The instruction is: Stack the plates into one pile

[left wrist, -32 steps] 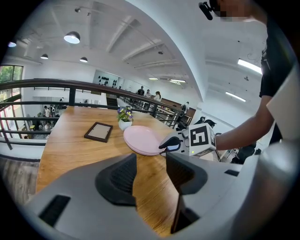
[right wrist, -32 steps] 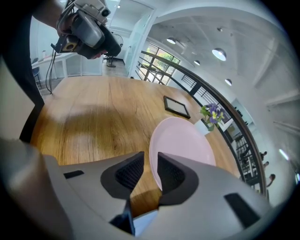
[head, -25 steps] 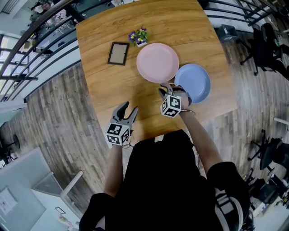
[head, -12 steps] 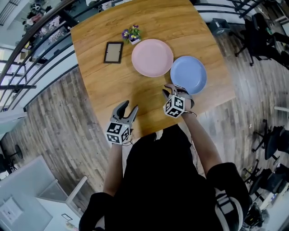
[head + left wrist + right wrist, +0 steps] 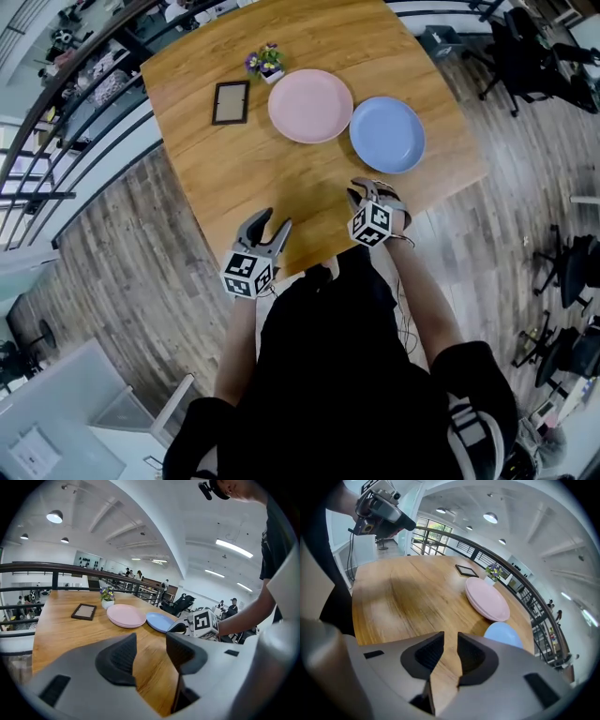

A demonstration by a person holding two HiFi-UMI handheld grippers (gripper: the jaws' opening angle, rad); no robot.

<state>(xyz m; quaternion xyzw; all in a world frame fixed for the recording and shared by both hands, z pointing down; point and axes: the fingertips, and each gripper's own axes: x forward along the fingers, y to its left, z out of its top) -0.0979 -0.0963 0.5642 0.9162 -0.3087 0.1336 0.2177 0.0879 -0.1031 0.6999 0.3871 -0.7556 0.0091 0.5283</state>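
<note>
Left hand-held gripper point(image 5: 276, 221) jaws apart, empty; right hand-held gripper point(image 5: 366, 189) narrowly parted, empty; round pink plate point(image 5: 310, 105) just beside round blue plate point(image 5: 387, 134)

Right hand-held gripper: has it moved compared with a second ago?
Yes. The right hand-held gripper has drawn back from the blue plate toward the near edge of the table; a strip of bare wood now separates them.

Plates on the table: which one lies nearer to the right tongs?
The blue plate, which lies right of the pink plate in the head view. The right tongs are close to its near edge.
</note>
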